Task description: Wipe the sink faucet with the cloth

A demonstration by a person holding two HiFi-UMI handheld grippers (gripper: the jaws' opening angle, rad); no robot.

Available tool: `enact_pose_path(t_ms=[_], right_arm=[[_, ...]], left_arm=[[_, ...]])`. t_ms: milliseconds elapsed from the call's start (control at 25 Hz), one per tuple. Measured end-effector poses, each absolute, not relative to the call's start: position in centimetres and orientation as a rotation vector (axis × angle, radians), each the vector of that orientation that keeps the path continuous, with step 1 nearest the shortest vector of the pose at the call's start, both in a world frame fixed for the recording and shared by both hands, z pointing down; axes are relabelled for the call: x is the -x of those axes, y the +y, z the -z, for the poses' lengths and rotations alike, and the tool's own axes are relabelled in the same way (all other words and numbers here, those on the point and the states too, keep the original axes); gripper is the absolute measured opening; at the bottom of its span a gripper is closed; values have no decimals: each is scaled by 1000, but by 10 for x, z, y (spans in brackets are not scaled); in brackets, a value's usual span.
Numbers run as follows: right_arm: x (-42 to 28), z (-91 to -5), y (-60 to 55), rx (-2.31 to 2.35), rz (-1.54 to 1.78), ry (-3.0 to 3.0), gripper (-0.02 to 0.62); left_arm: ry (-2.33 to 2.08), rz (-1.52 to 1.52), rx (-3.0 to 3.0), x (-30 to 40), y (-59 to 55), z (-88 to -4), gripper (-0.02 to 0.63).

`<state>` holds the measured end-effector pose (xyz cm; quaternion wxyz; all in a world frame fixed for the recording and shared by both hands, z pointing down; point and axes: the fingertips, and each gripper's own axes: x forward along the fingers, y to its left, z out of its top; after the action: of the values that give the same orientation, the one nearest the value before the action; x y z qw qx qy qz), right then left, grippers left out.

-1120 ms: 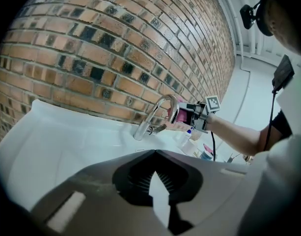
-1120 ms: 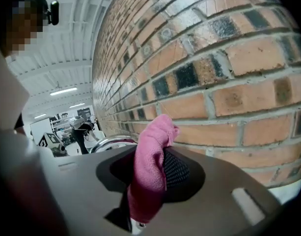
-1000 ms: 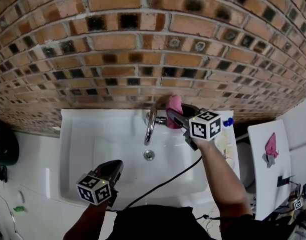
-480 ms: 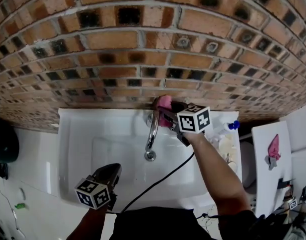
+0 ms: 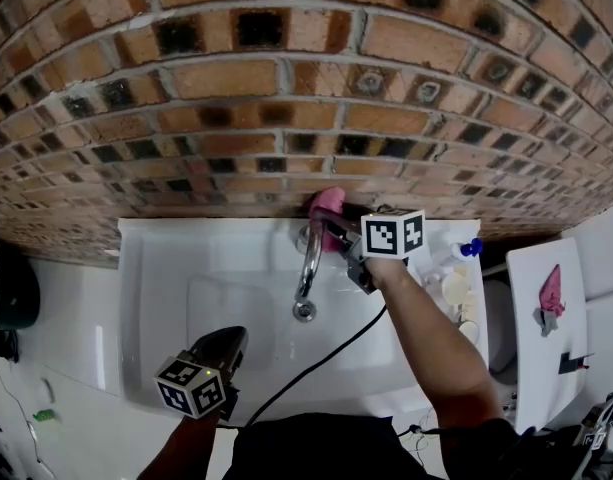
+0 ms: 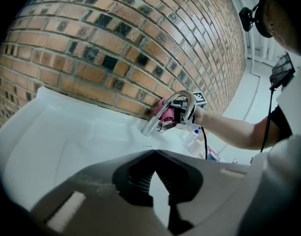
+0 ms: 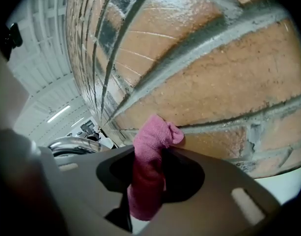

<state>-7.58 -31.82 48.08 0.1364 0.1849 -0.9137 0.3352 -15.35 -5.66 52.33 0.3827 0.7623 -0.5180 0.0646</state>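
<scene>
Right gripper point(image 5: 333, 228): your jaws are clamped on the pink cloth point(image 5: 326, 206), which stands up between them with its bunched tip close to the brick wall point(image 5: 286, 88). The cloth sits just right of the faucet point(image 5: 308, 258), at its rear by the wall; contact with the metal cannot be made out.

Left gripper point(image 5: 226, 344): your jaws meet at the tips and hold nothing. It hangs over the near edge of the sink point(image 5: 166, 268), well apart from the faucet.

Drain point(image 5: 304, 311): below the spout.

Cable point(image 5: 326, 360): runs across the basin from your right gripper.

Blue-capped bottle point(image 5: 464, 251): on the sink's right ledge, beside your right forearm.
</scene>
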Motion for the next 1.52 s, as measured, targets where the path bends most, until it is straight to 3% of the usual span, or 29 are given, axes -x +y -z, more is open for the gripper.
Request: enact_pose_path(t_ms=[440,760,1520], right_arm=[[73,-447,-311,-600,-1272,-2664,121],[75,-430,-306,-669,-1199,-2692,121],[97,-371,-258,-663,-174,-2749,120]], left_arm=[[-1313,-125,-1967,156,-42,-516,6],[-1329,-108,-1983,165,-24,-509,6],[-1348,-96,-2051,182,3,-488,6]])
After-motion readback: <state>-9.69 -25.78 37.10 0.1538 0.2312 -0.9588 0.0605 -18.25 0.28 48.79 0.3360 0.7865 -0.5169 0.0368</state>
